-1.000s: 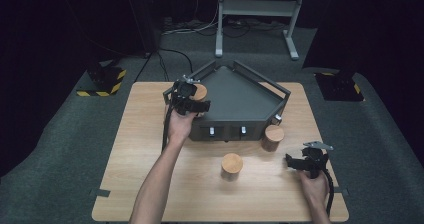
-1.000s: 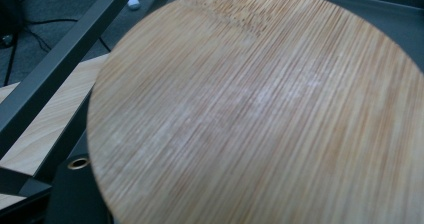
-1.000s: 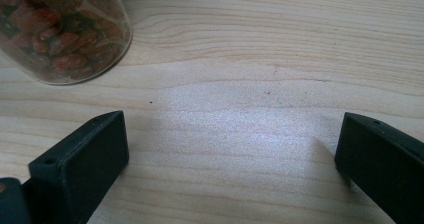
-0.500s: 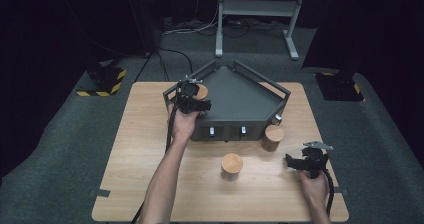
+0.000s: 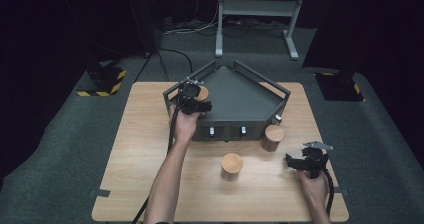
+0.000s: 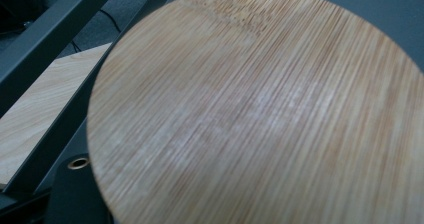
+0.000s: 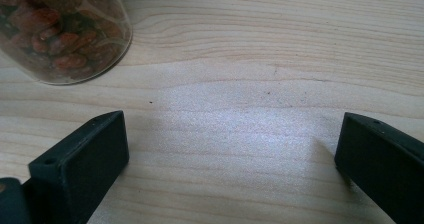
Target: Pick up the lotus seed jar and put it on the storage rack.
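Note:
A jar with a round bamboo lid (image 5: 201,92) sits at the left corner of the dark grey five-sided tray (image 5: 240,91). My left gripper (image 5: 192,103) is on its near side and shut on it. In the left gripper view the bamboo lid (image 6: 260,109) is very close and hides the jaws; whether the jar rests on the tray I cannot tell. My right gripper (image 5: 290,160) lies low on the table at the right, pointing left. In the right gripper view, the right gripper (image 7: 225,139) is open with bare wood between the jaws.
Two more bamboo-lidded jars stand on the wooden table: one (image 5: 232,165) in front of the tray, one (image 5: 273,136) at its right front corner. A glass jar of brown nuts (image 7: 60,29) shows ahead-left of the right jaws. The tray's rail (image 6: 60,29) runs beside the held jar.

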{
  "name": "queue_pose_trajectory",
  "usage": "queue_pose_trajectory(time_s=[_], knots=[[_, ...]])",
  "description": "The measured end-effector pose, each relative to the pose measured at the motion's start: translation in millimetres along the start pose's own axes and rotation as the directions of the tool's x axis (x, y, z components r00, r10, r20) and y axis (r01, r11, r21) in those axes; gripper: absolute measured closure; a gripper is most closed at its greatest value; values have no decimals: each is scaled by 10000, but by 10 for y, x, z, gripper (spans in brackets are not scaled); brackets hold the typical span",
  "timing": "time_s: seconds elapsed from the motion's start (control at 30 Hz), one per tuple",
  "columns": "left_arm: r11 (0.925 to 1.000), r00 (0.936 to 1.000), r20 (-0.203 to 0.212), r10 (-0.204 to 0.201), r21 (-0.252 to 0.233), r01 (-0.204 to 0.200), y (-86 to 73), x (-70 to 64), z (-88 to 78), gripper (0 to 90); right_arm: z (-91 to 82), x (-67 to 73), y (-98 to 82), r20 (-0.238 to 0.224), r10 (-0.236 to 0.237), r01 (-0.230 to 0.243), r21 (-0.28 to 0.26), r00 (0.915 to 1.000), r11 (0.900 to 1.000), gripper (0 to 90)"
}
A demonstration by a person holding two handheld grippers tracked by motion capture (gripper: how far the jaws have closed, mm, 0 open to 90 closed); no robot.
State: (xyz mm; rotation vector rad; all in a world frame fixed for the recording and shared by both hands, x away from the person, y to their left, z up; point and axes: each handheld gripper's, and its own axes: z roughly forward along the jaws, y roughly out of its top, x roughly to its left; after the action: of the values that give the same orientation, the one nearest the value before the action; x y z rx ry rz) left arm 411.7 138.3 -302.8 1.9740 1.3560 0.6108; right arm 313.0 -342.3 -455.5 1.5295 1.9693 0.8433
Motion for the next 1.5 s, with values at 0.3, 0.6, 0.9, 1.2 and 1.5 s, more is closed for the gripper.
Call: queue_pose_trajectory(time_s=[0.3, 0.6, 0.9, 1.2, 1.5], knots=[[9998, 9999, 49, 120, -181, -119, -89, 20, 14, 253, 0, 0, 0, 0, -2, 2, -1, 10000, 10000, 0], [9996, 9999, 31, 150, -237, -149, -107, 18, 12, 253, 0, 0, 0, 0, 2, -2, 1, 10000, 10000, 0], [9995, 9999, 12, 128, -287, -128, -121, 13, 10, 253, 0, 0, 0, -1, 2, -2, 1, 10000, 10000, 0], [9997, 9998, 70, 160, -197, -158, -122, 26, 19, 216, 0, 0, 0, 1, 0, 0, 0, 10000, 10000, 0], [9992, 10000, 11, 86, -397, -86, -197, 57, -3, 81, 0, 0, 0, 0, -1, 1, 1, 10000, 10000, 0]])
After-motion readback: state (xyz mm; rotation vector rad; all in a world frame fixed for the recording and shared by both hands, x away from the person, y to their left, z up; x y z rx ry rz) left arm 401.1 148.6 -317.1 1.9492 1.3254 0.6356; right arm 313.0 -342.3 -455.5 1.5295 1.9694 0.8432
